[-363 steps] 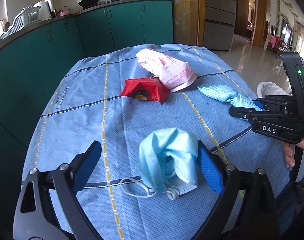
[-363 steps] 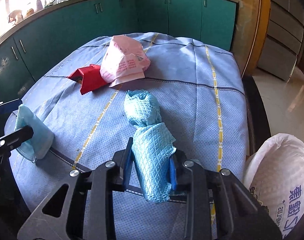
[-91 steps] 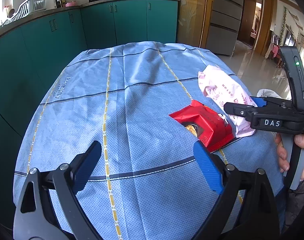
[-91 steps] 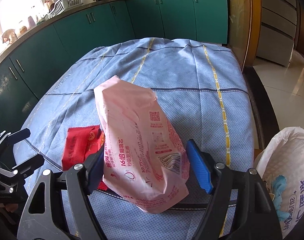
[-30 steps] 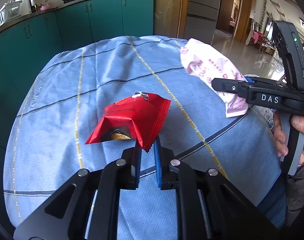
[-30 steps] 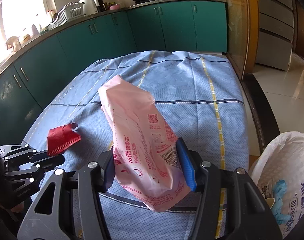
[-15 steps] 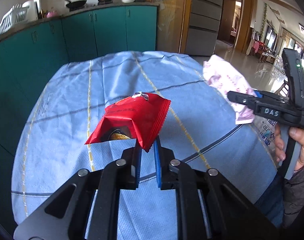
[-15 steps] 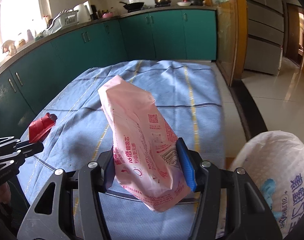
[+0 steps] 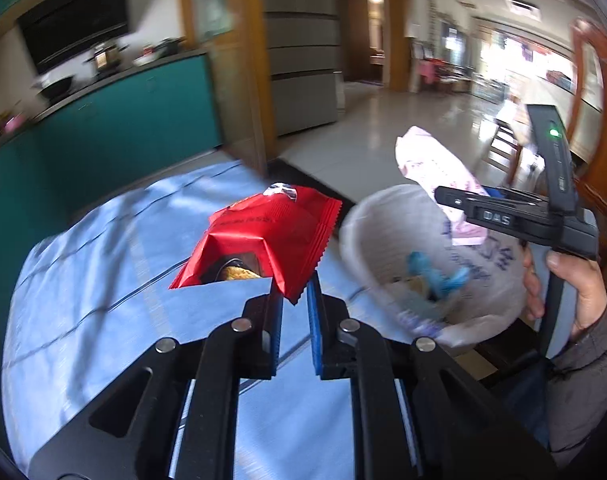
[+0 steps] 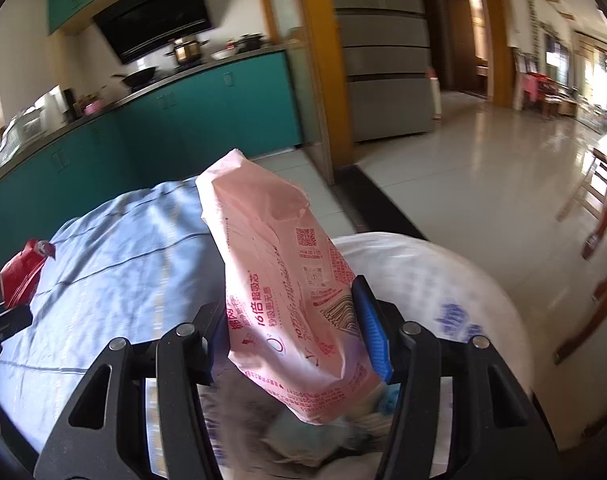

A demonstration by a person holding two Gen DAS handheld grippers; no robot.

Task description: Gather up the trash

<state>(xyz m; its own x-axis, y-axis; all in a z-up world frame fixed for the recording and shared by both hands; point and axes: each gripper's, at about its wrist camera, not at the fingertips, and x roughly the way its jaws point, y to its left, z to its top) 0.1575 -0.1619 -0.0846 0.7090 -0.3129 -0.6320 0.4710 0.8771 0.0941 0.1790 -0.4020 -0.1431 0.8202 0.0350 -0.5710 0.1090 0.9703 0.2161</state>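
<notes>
Both wrappers now swung over white sack [image 9: 383, 216], pink pack [image 10: 287, 280] between right fingers [image 10: 369, 320]

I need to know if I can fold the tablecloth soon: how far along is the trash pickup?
Nearly done. The white trash bag already holds a blue cloth. In hand: the left claw pinches the red snack wrapper, and the right claw grips the pink package above the bag's mouth. Left to do: drop both in. No other trash shows on the visible tablecloth.

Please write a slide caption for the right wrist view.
Right gripper holds pink package above white trash bag.
</notes>
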